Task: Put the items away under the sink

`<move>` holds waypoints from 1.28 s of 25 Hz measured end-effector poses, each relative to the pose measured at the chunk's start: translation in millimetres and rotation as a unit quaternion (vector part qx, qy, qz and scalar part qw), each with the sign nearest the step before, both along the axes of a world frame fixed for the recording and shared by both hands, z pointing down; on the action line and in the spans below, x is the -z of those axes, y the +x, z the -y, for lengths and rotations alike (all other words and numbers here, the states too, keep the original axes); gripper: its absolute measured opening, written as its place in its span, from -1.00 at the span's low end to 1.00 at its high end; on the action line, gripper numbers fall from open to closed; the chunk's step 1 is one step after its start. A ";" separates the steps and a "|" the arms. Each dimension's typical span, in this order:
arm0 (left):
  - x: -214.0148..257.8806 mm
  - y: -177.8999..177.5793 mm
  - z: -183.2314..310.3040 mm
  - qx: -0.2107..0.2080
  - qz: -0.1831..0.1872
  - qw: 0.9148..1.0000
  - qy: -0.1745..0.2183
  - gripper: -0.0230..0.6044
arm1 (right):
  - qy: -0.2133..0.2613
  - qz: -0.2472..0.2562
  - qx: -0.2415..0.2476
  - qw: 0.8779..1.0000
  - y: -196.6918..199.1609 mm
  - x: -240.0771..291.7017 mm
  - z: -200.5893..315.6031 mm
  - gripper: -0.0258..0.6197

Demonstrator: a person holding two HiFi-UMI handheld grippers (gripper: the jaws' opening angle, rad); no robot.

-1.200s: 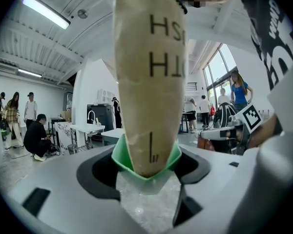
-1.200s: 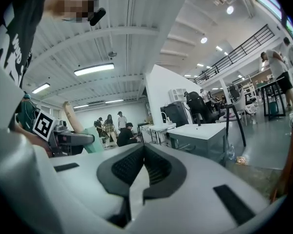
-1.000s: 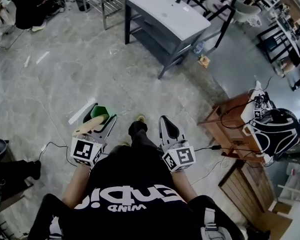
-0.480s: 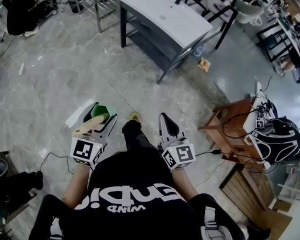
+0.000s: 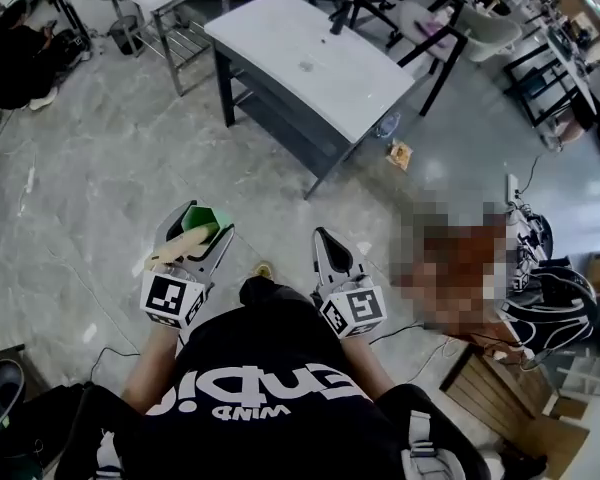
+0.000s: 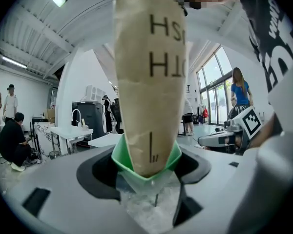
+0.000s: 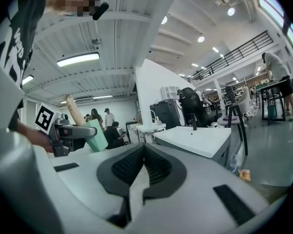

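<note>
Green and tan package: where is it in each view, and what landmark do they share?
Head view: package lower left, in the left gripper.
Left gripper view: centre, upright between the jaws.
Right gripper view: small, at mid-left.
Shared landmark: the white-topped table, in all three.

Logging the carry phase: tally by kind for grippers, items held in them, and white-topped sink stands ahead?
Grippers: 2 (left gripper, right gripper)
Held items: 1 (tan paper-wrapped item in a green sleeve, clamped in the left gripper; right is shut and empty)
White-topped sink stands: 1
Total: 4
</note>
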State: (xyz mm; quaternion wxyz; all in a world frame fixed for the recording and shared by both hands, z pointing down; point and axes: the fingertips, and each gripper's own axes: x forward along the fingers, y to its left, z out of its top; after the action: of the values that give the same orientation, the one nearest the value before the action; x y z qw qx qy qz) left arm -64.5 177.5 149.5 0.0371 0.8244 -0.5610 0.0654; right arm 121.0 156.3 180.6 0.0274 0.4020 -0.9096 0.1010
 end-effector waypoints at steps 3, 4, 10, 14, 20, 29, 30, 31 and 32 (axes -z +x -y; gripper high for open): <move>5.2 -1.1 42.1 -0.010 -0.003 1.000 0.001 0.12 | 0.007 0.000 -0.007 1.000 0.8 7.5 38.4 -0.87; 5.2 -0.6 54.5 -0.013 -0.002 1.000 0.001 0.12 | 0.010 -0.002 -0.008 1.000 1.1 8.9 49.4 -0.87; 3.0 0.8 114.8 -0.030 0.003 1.000 0.004 0.12 | 0.010 -0.011 -0.018 1.000 -2.3 8.3 98.8 -0.87; -2.2 -3.1 144.6 -0.038 0.003 0.999 0.001 0.12 | 0.005 -0.010 -0.028 1.000 -5.9 3.2 124.4 -0.87; -13.9 -9.3 186.4 -0.059 0.011 0.998 -0.005 0.12 | 0.003 -0.006 -0.042 0.999 -18.4 -2.7 159.1 -0.86; -33.8 -16.3 233.0 -0.086 0.032 0.996 -0.010 0.12 | 0.000 -0.003 -0.042 0.999 -38.3 -14.6 203.7 -0.86; -35.9 -16.4 237.7 -0.090 0.033 0.995 -0.008 0.12 | 0.000 -0.004 -0.039 0.999 -41.6 -16.9 208.5 -0.86; -38.4 -17.6 242.9 -0.094 0.034 0.995 -0.007 0.12 | 0.000 -0.006 -0.035 0.999 -45.7 -19.1 213.3 -0.86; -41.8 -19.8 248.4 -0.097 0.034 0.995 -0.007 0.12 | 0.000 -0.009 -0.030 1.000 -50.3 -21.6 217.9 -0.87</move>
State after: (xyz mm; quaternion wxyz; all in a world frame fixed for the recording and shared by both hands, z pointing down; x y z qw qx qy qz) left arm -84.3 -70.9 191.3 0.0172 0.8720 -0.4787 0.1010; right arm 70.7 -61.6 202.1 0.0327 0.4301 -0.8968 0.0985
